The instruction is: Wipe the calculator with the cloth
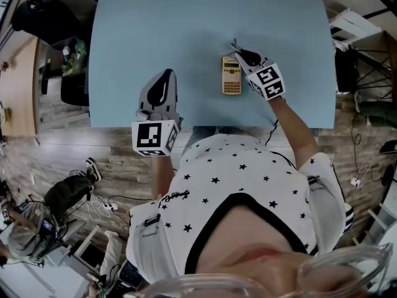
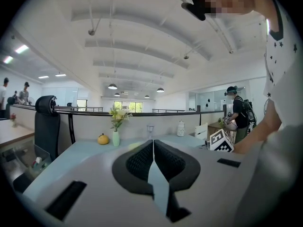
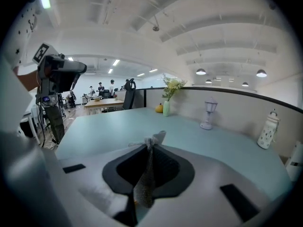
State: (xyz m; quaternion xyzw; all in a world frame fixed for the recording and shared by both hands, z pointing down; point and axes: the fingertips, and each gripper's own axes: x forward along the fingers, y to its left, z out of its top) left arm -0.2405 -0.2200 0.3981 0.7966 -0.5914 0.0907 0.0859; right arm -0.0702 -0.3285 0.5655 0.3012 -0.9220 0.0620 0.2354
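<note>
- Right gripper [image 3: 150, 148] clenched on cloth [image 3: 152, 141]; thin fold pinched between jaws, small tuft sticking out past the tips.
- Calculator [image 1: 231, 74] lies flat on the desk [image 1: 155, 30], just beside this gripper on its left, apart from the cloth; not visible in the right gripper view, which looks out across the desk.
- Left gripper [image 2: 153, 143] has jaws pressed together on nothing, well to the left of the calculator, near the desk's front edge.
- Step, as judged: cloth in grasp, wipe not begun.
- Next move likely calls for tipping the right gripper down, shifting left onto the calculator's face, dragging the cloth along it; the left gripper could steady the calculator against sliding.
</note>
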